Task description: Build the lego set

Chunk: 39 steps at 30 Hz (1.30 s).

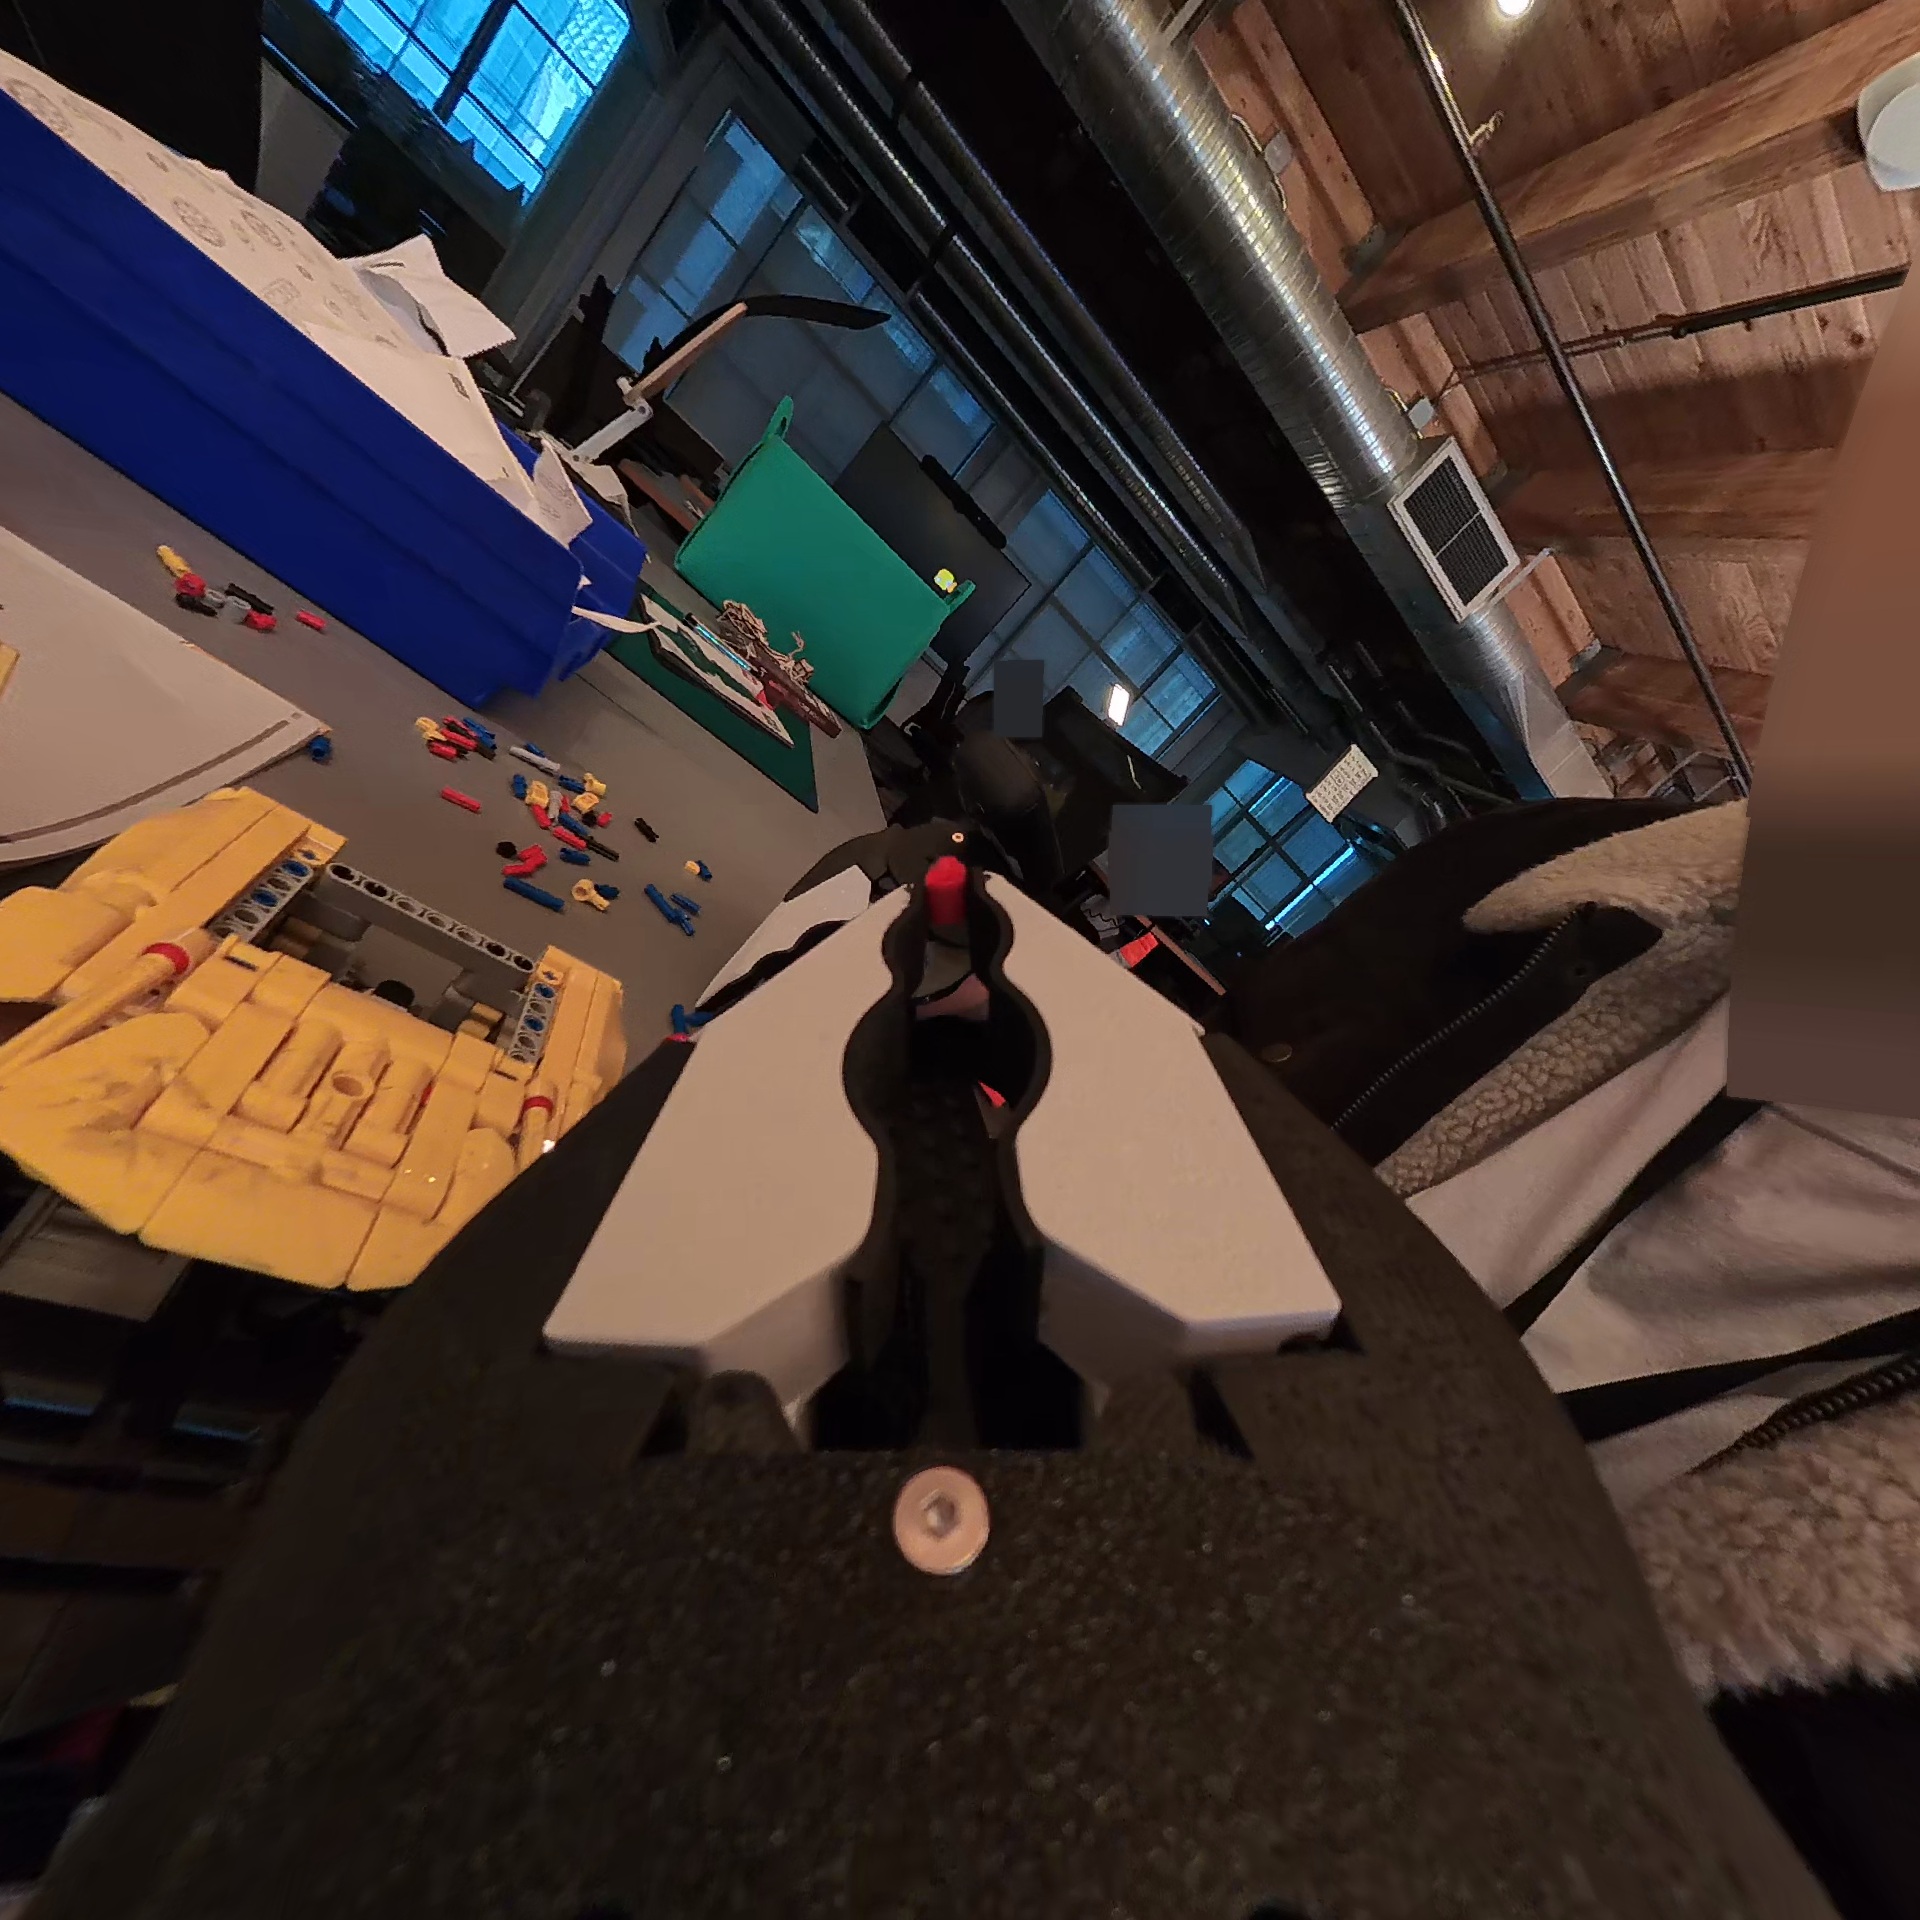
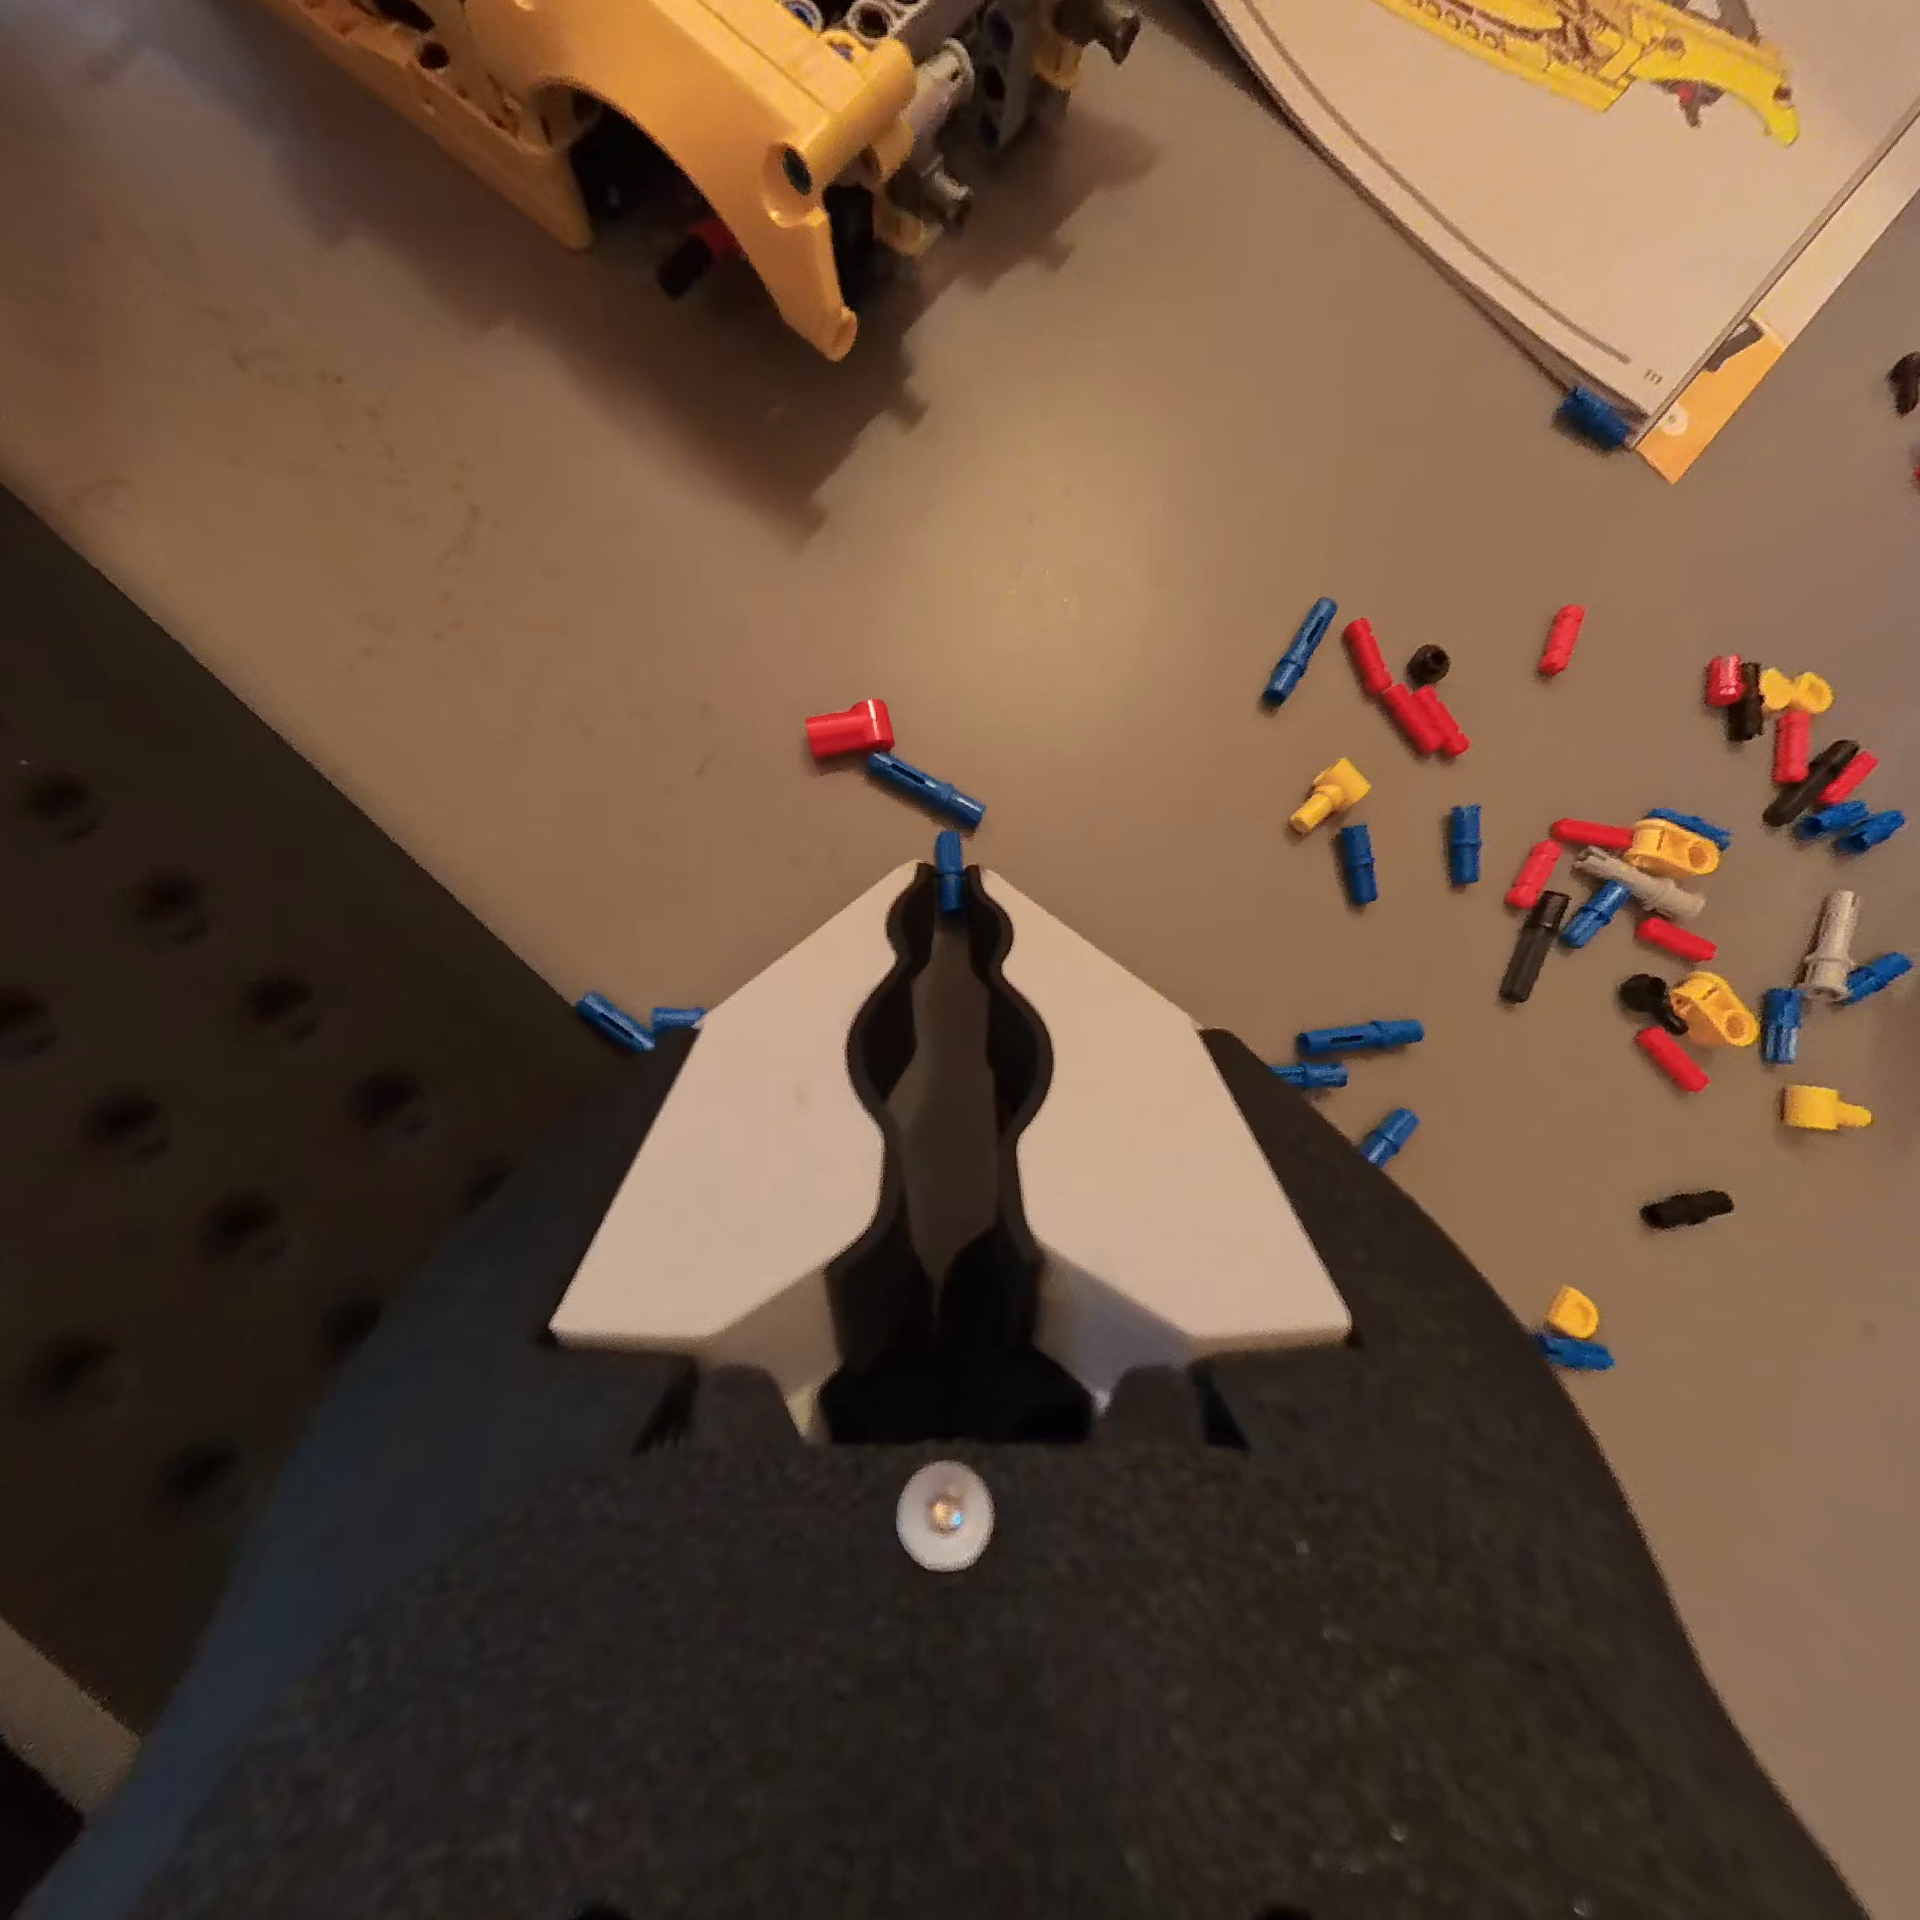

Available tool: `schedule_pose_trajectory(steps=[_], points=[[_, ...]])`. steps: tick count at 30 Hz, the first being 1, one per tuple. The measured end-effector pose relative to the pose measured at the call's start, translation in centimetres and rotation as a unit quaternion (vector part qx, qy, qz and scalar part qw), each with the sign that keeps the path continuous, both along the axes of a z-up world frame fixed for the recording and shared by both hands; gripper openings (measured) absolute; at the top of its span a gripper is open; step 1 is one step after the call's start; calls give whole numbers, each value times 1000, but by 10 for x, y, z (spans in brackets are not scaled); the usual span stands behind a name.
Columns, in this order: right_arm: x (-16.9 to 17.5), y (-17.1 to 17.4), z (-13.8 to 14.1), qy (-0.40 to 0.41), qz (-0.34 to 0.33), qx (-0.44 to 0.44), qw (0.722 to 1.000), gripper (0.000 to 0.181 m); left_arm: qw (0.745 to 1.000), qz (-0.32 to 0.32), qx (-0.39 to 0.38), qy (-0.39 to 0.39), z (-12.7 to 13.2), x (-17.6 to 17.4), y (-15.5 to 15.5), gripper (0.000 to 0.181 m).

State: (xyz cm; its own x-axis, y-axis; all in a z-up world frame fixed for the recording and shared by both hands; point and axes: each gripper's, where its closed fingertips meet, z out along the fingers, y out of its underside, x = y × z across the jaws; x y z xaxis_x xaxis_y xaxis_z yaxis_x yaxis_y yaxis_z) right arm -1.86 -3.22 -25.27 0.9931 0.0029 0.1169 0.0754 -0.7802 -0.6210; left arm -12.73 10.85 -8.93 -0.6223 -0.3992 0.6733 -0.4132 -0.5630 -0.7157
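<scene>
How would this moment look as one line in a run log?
left tool: shut on red piece, raised | right tool: shut on blue pin above table | yellow model: untouched

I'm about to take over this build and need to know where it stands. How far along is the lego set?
Done: much of the yellow model is assembled, though its grey frame is still exposed. In hand: the left gripper pinches a red piece; the right gripper pinches a blue pin. Left: many loose pins lie scattered on the table.
</scene>
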Motion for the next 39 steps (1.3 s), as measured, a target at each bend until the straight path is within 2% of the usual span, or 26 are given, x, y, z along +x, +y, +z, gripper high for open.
schedule_pose_trajectory(steps=[4, 5, 10, 13, 19, 32, 36, 39], points=[[-6, 6, 2, -21, 42, 0, 999, 4, 1000, -14, -10, -15, 5, -4, -5, 7], [-15, 15, 14, -26, 64, 18, 997, 4, 1000, -18, -16, -15, 6, -5, -5, 7], [-79, 84, 130, -48, 183, 173, 967, 3, 999, -31, -25, -17, 8, -7, -10, 7], [-107, 106, 159, -48, 238, 176, 954, 3, 999, -34, -1, -15, 4, -7, -15, 7], [-111, 115, 152, -105, 294, 114, 943, 3, 999, -43, 31, -4, -5, -8, -22, 7], [-108, 117, 141, -123, 298, 85, 943, 3, 996, -27, 85, 1, -16, -5, -25, 7], [-108, 119, 142, -148, 302, 96, 937, 3, 998, -30, 56, 12, -14, -3, -23, 7], [-106, 120, 137, -169, 302, 86, 934, 2, 997, -23, 63, 24, -20, -1, -22, 7]])
